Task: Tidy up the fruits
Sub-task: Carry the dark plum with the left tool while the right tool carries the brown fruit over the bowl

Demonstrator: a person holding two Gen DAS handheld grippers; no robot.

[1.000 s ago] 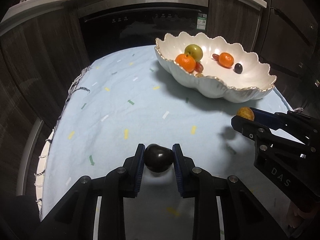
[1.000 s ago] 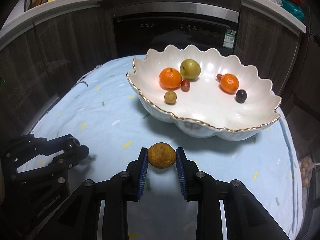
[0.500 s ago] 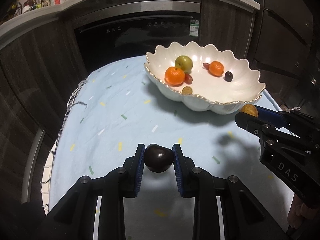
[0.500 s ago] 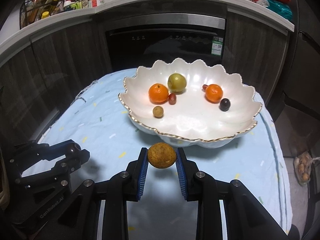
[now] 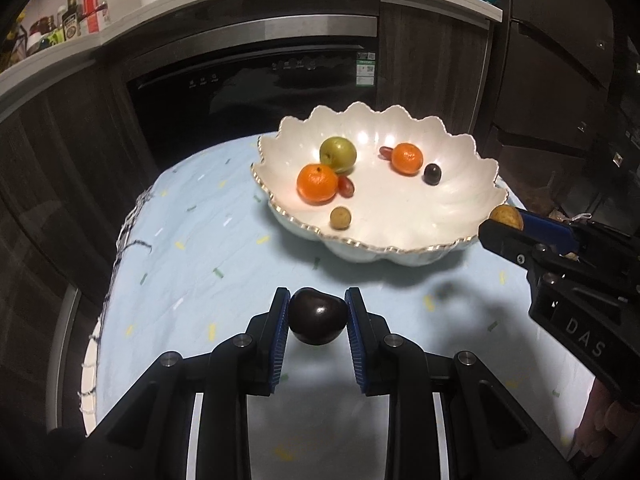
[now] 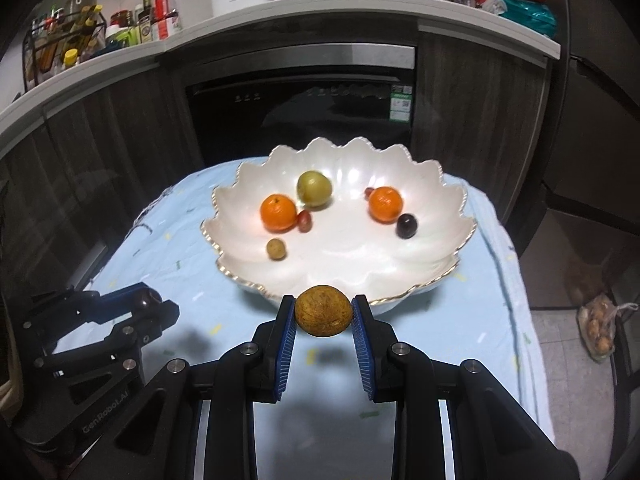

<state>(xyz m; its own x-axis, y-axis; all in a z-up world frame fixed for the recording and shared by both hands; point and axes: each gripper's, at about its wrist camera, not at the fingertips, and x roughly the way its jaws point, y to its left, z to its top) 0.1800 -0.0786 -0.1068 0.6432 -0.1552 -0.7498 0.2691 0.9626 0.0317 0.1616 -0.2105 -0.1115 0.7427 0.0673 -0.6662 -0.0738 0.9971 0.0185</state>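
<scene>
My left gripper (image 5: 317, 312) is shut on a dark purple fruit (image 5: 317, 316), held in the air above the table in front of the bowl. My right gripper (image 6: 324, 312) is shut on a brown round fruit (image 6: 323, 310), just before the bowl's near rim. The white scalloped bowl (image 5: 400, 236) (image 6: 248, 272) with a gold edge holds two oranges (image 5: 317, 183), a green fruit (image 5: 338, 154), a small tan fruit (image 5: 340, 217), a red grape and a dark grape (image 5: 432, 173). In the left wrist view the right gripper (image 5: 505, 222) shows at the right; in the right wrist view the left gripper (image 6: 146, 302) shows at the left.
A light blue cloth with coloured flecks (image 5: 192, 240) covers the round table. Behind it stands a dark oven (image 6: 304, 108) under a counter with bottles (image 6: 120, 24). A bag of small fruit (image 6: 598, 330) lies on the floor at the right.
Both grippers have risen with their fruits still gripped. The bowl now sits lower and farther in both views, with more of the counter showing.
</scene>
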